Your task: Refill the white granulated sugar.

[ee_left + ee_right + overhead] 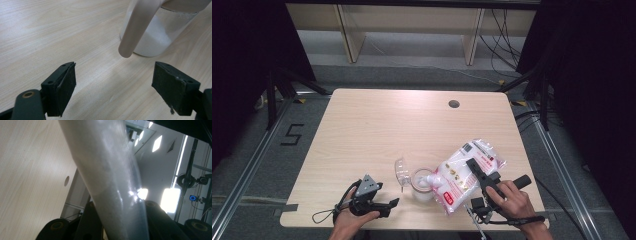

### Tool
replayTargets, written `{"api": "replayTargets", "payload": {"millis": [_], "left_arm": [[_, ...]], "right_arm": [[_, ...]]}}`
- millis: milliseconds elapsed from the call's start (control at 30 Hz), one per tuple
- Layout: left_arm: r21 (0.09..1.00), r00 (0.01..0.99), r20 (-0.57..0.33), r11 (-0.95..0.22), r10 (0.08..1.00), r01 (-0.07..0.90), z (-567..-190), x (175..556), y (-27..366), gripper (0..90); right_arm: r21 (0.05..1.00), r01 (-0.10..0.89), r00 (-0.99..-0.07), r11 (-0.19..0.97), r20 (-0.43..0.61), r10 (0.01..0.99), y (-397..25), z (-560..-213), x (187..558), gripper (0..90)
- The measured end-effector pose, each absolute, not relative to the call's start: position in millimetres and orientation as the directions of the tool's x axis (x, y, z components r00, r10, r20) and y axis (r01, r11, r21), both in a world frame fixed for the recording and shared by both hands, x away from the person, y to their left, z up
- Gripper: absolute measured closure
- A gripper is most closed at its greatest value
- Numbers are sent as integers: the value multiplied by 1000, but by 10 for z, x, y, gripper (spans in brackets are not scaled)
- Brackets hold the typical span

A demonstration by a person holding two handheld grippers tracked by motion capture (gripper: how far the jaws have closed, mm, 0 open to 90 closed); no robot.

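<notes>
Two grippers at near table [362, 120] edge. Left gripper [388, 206]: jaws wide apart, nothing between, resting low just left of jar. Right gripper [477, 172]: clamped on one bag [464, 172], tilted, its lower corner over jar mouth. One clear jar [422, 185], part-filled with white grains. One clear lid [402, 172] just left of jar. Farther off: one hole [454, 104] in tabletop.

The bag [464, 175], clear plastic with a red and white label and white powder inside, is hanging tilted with its low corner over the round clear jar [422, 185], which is sitting upright near the table's front edge, partly filled.
</notes>
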State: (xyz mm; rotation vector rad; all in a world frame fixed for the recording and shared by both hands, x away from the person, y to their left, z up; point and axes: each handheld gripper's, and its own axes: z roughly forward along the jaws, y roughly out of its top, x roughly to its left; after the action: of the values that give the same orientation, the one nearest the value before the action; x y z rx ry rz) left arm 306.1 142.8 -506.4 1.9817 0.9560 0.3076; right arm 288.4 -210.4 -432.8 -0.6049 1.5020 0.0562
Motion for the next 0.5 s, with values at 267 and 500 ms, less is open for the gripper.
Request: {"api": "replayTargets", "payload": {"millis": [267, 500], "left_arm": [[802, 663, -156, -298, 732, 518, -5065, 3055, 1425, 187], [804, 666, -150, -303, 730, 512, -5060, 3057, 1431, 187]], "right_arm": [[-325, -401, 95, 857, -945, -314, -2108, -4334, 2882, 794], [-323, -401, 81, 857, -944, -319, -2122, -4344, 2897, 795]]}}
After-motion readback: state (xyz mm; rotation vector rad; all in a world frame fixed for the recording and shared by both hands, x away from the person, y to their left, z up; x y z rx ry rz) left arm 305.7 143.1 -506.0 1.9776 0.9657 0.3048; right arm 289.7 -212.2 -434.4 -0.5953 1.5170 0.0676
